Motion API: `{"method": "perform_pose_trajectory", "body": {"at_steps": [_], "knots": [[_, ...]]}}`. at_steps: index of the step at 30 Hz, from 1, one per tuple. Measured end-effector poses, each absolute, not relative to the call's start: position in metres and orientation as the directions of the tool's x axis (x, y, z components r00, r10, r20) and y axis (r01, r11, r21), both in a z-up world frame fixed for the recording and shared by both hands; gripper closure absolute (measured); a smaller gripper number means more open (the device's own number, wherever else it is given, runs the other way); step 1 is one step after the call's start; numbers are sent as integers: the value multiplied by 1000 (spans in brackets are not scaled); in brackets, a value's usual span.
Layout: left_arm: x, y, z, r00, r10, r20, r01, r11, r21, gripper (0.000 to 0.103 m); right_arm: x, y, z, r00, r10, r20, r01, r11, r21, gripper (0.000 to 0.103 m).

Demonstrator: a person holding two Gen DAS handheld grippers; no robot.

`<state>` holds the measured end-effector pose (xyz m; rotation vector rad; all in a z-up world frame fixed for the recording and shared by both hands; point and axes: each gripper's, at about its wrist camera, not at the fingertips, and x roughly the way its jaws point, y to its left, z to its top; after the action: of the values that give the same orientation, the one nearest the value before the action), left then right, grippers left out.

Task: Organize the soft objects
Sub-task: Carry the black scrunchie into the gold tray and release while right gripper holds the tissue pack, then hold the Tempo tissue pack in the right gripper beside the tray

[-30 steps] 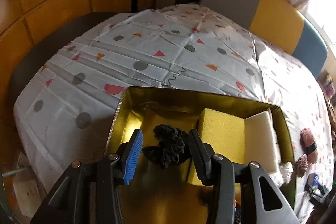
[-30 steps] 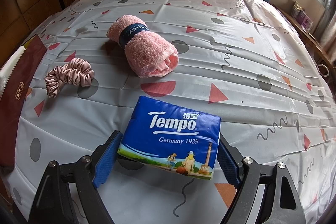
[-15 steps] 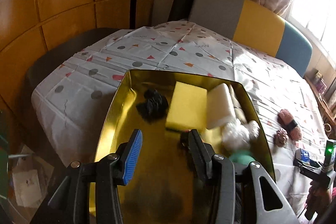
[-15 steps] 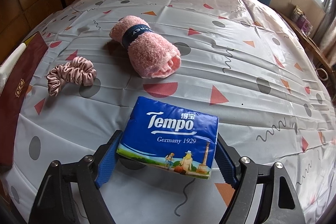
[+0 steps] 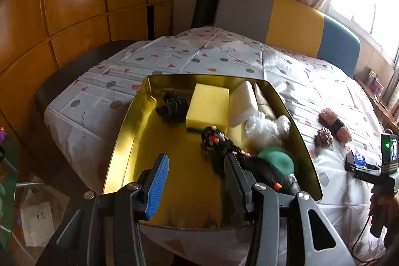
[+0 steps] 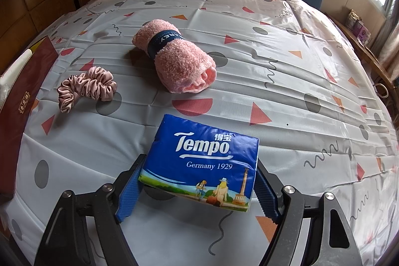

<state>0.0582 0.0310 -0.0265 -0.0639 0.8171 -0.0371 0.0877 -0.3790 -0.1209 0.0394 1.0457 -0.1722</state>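
Gripping a blue tissue pack (image 6: 202, 163) at its two short ends, the right gripper (image 6: 197, 193) clamps it just above the tablecloth (image 6: 299, 81).
Its long axis spans the jaws; "Tempo, Germany 1929" reads upright. Ahead lies a pink towel roll (image 6: 178, 61), ahead-left a scrunchie (image 6: 86, 87). The left gripper (image 5: 193, 183) hangs half-open, empty, over the gold box (image 5: 129, 131).

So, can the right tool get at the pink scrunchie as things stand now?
Probably not yet. The right tool has the blue tissue pack between its pads, so it is occupied. The pink scrunchie itself lies uncovered on the tablecloth, with nothing on top of it.
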Motion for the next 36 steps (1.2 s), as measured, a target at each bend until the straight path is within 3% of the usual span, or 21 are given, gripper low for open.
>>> {"method": "perform_pose_trajectory", "body": {"at_steps": [36], "knots": [[47,46,-33,676,-78,-733,10,995,-97,56,75,-347,-89,500,-67,-863,178,984,27,24]]}}
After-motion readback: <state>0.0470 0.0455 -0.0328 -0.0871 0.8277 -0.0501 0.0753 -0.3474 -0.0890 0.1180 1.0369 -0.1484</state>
